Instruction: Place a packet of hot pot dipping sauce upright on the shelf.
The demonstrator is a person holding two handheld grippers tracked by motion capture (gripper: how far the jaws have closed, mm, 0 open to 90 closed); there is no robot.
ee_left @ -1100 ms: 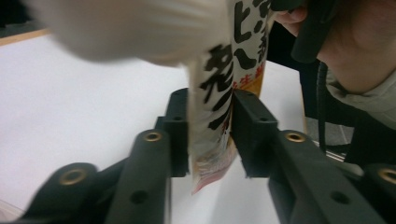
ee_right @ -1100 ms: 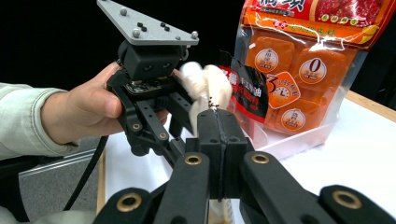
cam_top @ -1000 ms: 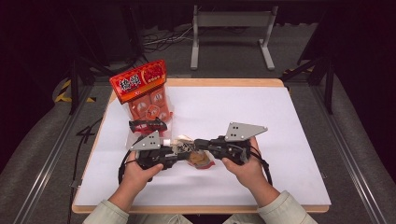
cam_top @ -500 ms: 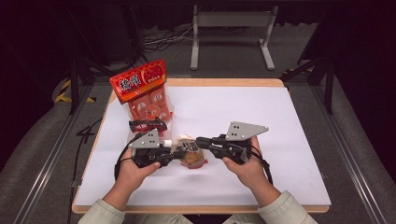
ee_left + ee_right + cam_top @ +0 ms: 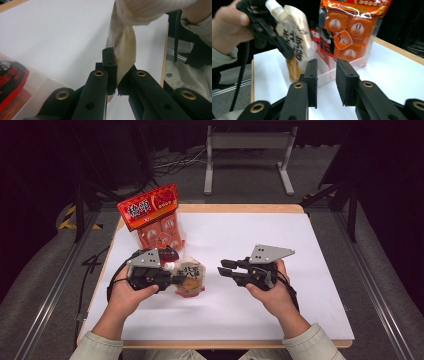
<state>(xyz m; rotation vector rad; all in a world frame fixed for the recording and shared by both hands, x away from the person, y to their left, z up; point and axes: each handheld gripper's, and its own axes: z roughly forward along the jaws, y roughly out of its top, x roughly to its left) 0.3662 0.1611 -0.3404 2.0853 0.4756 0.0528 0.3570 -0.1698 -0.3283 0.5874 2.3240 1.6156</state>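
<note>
The spouted pouch (image 5: 190,279) hangs at the tabletop's (image 5: 310,285) 9 o'clock, pinched by the left gripper's (image 5: 176,279) fingers. The right gripper (image 5: 224,269), fingers just parted and empty, sits apart at 3 o'clock. Keep the pinch firm and lift steadily towards the clear tray (image 5: 324,72) by the orange bag (image 5: 155,217).

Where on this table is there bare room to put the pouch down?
The white table top is bare from the right gripper out to its right edge, and along the near edge between the forearms. It is crowded at the far left: the clear tray with the orange snack pack stands there, beside the left gripper holding the pouch.
</note>
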